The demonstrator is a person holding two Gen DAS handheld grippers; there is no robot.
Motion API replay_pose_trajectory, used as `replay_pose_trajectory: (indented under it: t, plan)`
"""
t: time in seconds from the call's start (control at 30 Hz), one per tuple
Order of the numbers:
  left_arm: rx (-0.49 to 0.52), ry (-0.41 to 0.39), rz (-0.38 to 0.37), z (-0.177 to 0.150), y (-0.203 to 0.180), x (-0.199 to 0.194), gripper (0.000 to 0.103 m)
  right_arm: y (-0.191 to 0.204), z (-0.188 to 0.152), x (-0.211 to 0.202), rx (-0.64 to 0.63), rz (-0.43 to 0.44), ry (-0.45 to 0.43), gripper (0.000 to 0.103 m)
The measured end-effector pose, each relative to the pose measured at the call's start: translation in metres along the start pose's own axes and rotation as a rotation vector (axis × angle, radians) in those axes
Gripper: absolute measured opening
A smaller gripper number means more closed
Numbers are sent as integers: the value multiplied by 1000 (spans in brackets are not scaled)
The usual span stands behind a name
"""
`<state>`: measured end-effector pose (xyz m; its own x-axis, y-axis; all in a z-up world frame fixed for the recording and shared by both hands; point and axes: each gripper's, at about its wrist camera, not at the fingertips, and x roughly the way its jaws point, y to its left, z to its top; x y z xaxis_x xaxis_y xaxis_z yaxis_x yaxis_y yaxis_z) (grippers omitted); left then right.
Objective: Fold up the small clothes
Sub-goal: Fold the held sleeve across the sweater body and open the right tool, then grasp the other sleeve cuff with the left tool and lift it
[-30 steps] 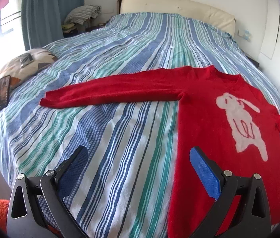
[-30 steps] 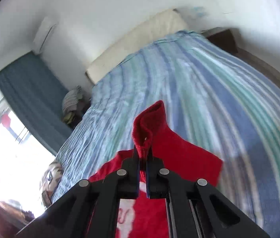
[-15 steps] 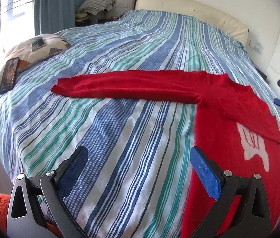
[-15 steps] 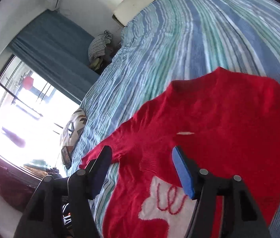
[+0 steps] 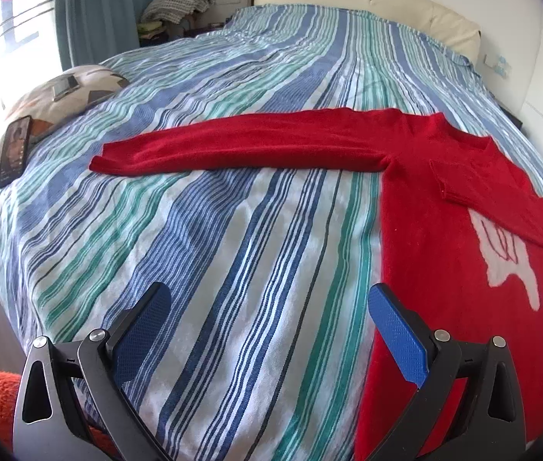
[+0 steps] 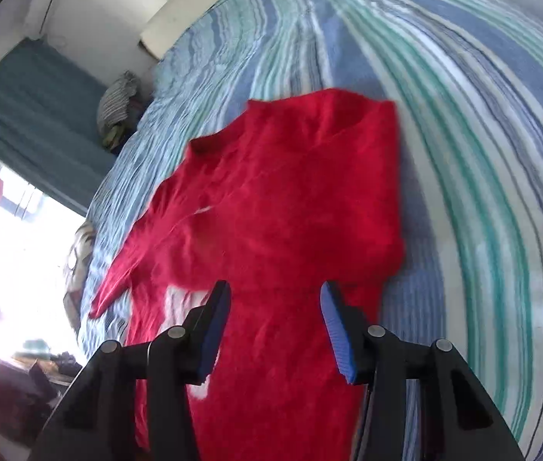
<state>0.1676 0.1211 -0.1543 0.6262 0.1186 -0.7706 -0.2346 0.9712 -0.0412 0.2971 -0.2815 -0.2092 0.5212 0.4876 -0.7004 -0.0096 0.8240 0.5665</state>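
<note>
One sleeve [image 5: 490, 199] now lies folded across the red sweater [image 6: 271, 207]; we note right gripper [image 6: 275, 326] released, left gripper [image 5: 267, 330] spread empty.

Both wrist views look headboard-ward, sharing the red sweater [image 5: 444, 253] [image 6: 271, 211].

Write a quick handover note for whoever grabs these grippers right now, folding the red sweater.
Left gripper: open, empty, over the striped bed just left of the sweater's hem.
Right gripper: open, empty, above the sweater.
Sweater lies flat, front up, on the bed.
Done: right sleeve is folded across the chest.
Left: the left sleeve is stretched straight out toward the pillow; fold it in, then fold the body.
</note>
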Motion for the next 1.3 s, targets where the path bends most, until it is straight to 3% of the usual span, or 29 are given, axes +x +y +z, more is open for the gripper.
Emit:
replay_pose_trajectory:
  t: [0.07,0.13,0.17,0.27,0.33,0.5,0.57,0.63,0.77,0.87,1.03,1.17,1.3]
  plan:
    - [-1,15,8,0,-1,5,102,-3,-23,8,-7,-9,65,54]
    - [4,21,23,-2,-1,7,102,-18,-47,17,-10,-101,122,54]
    - [7,22,31,-2,0,7,102,-24,-59,11,-21,-123,101,47]
    - [10,9,35,-4,3,2,102,-25,-83,-24,-38,-187,8,49]
    - [6,6,21,-4,4,1,102,-16,-102,-46,-70,-143,-24,55]
    - [4,44,-2,-4,-2,11,102,15,-159,-55,-201,-128,26,62]
    - [11,61,-8,-6,-4,13,102,7,-179,-43,-125,-154,84,62]
    - [28,60,2,-9,-7,12,102,-7,-194,-49,-26,-147,64,62]
    - [36,51,16,-10,-6,8,102,6,-200,-77,-59,-207,-70,62]
    - [23,57,8,-8,-3,6,102,11,-196,-90,-95,-223,-147,68]
    - [-7,60,-51,13,6,0,102,19,-192,-84,-113,-218,-118,68]
    - [-164,68,-91,61,50,18,102,25,-194,-78,-148,-210,-100,68]
    - [-469,70,-128,94,140,53,101,29,-193,-67,-158,-207,-94,68]
